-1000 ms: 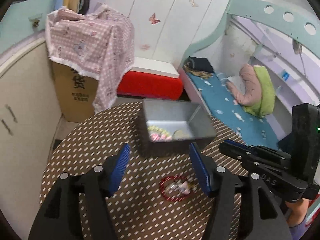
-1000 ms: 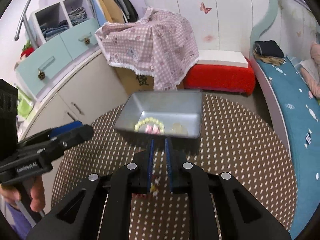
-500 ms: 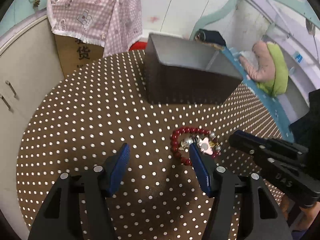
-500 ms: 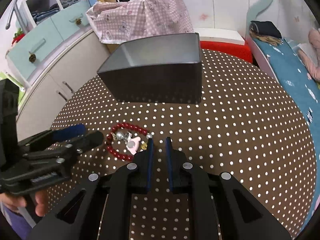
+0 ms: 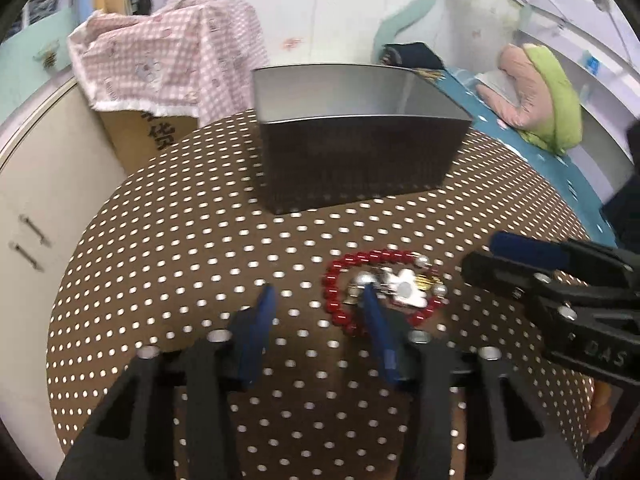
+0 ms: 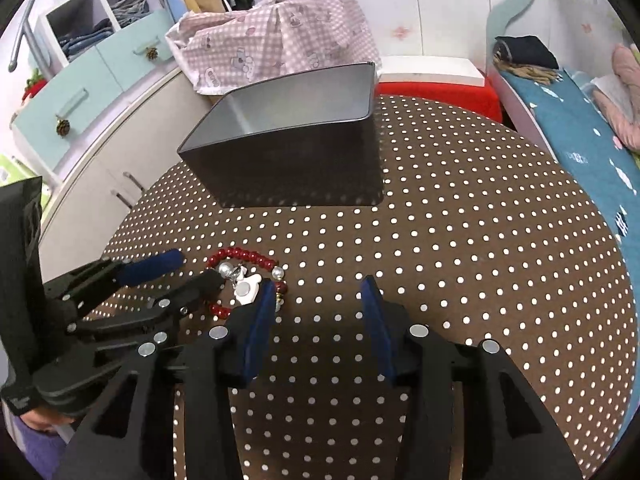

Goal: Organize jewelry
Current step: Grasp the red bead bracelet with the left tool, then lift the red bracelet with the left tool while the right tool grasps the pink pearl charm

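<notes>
Left wrist view: the left gripper (image 5: pixel 316 294) is released, its jaws spread above the polka-dot bench (image 5: pixel 180 280), and its right finger covers the near-left part of the red bead bracelet (image 5: pixel 360 258), so the loop is not seen whole. A white charm (image 5: pixel 406 290) and silver beads lie bunched inside the loop; motion blur makes their finer shapes hard to read. From the right wrist view the right gripper (image 6: pixel 318 286) is also released, jaws wide apart over bare cloth, with its left finger just beside the bracelet (image 6: pixel 244 256) and hiding its near edge. The two grippers flank the bracelet, which lies flat on the bench, grasped by neither. Beyond it stands the grey metal tin (image 6: pixel 304 172), open-topped; from this low angle its floor is hidden behind the near wall, so its contents cannot be told. Past the bench edge sit a cardboard box (image 5: pixel 136 136) draped in pink checked cloth (image 5: pixel 168 52), pale cabinets (image 6: pixel 100 148), a red stool (image 6: pixel 436 94), and a bed with a teal cover (image 6: pixel 580 136).
</notes>
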`<state>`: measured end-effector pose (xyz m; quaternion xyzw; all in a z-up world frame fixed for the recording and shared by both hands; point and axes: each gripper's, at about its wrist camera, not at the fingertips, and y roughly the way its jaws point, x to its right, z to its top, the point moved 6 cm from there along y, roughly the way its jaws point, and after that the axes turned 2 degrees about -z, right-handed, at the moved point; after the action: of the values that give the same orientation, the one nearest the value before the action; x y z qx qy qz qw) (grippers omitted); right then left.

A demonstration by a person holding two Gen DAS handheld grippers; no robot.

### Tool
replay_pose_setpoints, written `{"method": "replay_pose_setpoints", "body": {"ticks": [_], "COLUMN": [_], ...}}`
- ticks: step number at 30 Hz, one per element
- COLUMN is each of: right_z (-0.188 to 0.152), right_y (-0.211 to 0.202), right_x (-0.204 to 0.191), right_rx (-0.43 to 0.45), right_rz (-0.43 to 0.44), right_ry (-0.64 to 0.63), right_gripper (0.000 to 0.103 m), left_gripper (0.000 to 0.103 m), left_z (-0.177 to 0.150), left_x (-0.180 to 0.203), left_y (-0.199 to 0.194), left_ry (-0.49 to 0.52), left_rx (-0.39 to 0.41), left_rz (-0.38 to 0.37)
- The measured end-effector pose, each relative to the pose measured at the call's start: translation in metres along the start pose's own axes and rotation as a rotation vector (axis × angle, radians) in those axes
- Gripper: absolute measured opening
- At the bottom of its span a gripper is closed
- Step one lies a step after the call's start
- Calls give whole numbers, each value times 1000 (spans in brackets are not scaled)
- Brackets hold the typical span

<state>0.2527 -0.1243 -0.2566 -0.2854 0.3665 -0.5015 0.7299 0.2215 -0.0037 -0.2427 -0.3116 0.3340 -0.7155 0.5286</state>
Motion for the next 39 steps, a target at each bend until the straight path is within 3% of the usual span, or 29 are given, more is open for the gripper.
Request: {"method": "replay_pose_setpoints", "body": {"ticks": [4, 8, 13, 19, 27, 32, 34, 39], "right_z": [-1, -2, -5, -5, -8, -6, -5, -4], "right_y": [0, 0, -2, -7, -2, 6, 11, 24], "right_x": [1, 3, 5, 9, -6, -26, -35, -62], "right_rx": [2, 1, 3, 11, -5, -16, -21, -31], "right_rz": [7, 10, 15, 17, 24, 31, 34, 36], "right_ry": [4, 8, 19, 33, 2, -35, -53, -114], "right_gripper": [44, 44, 44, 44, 44, 44, 44, 44], "left_gripper": [10, 6, 6, 6, 6, 6, 6, 6], "left_z": [-2, 1, 11, 31, 35, 31, 24, 12], "left_x": [6, 1, 4, 10, 1, -21, -30, -53], "left_y": [1, 1, -12, -40, -83, -103, -103, -94], "left_ry": [42, 22, 7, -31, -105, -131, -141, -185], "left_rx": [-3, 11, 58, 131, 209, 241, 233, 199], "left_rz": [11, -21, -62, -167, -299, -281, -238, -210]}}
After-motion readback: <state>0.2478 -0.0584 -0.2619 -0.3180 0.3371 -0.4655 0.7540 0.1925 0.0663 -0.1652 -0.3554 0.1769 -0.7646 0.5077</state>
